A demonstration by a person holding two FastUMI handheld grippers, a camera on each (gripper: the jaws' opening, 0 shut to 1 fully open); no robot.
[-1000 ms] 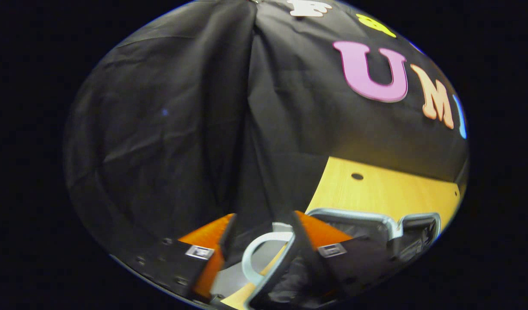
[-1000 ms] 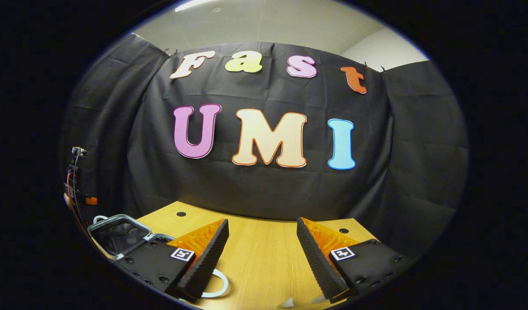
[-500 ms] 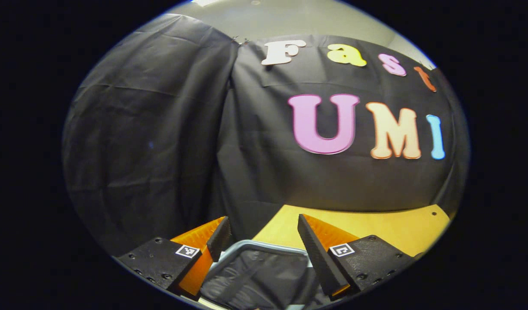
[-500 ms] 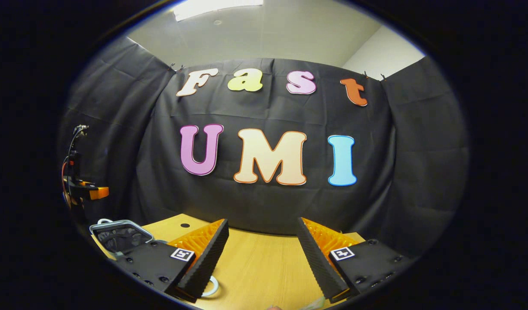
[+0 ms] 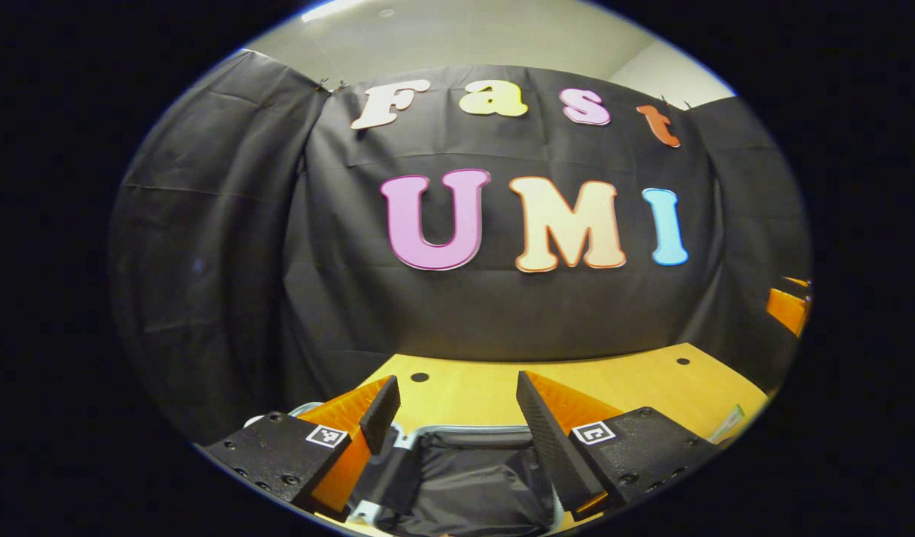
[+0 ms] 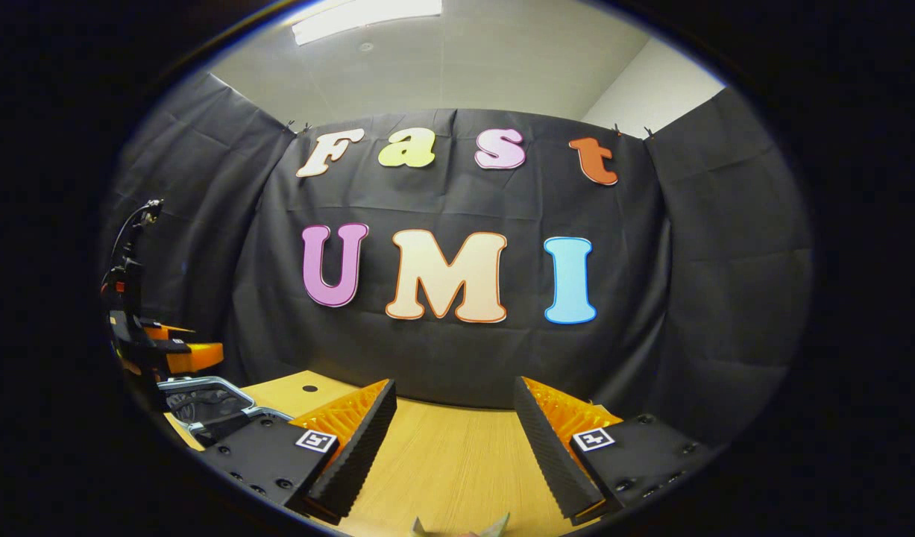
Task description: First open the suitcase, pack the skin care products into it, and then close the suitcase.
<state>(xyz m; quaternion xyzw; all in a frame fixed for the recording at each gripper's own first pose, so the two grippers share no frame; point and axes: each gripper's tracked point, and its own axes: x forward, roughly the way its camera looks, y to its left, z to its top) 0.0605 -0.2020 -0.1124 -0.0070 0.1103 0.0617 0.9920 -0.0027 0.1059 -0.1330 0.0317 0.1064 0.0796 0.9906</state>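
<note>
The small suitcase (image 5: 464, 477) has a silver rim and a dark fabric lining that shows from above; it lies on the wooden table just below and between the fingers of my left gripper (image 5: 456, 382), which is open and holds nothing. In the right gripper view the suitcase (image 6: 203, 406) sits at the far left, with the left gripper (image 6: 170, 354) hovering over it. My right gripper (image 6: 454, 384) is open above bare table, nothing between its fingers. A small crumpled packet (image 6: 464, 528) peeks in at the bottom edge.
The wooden table (image 6: 442, 462) runs back to the black cloth wall. A flat packet (image 5: 725, 425) lies near the table's right edge in the left gripper view, and part of the other gripper (image 5: 789, 307) shows above it.
The left gripper has swung round to face the back wall, with the suitcase now under its fingers. The right gripper has tilted up a little; the white ring by its finger has left the view.
</note>
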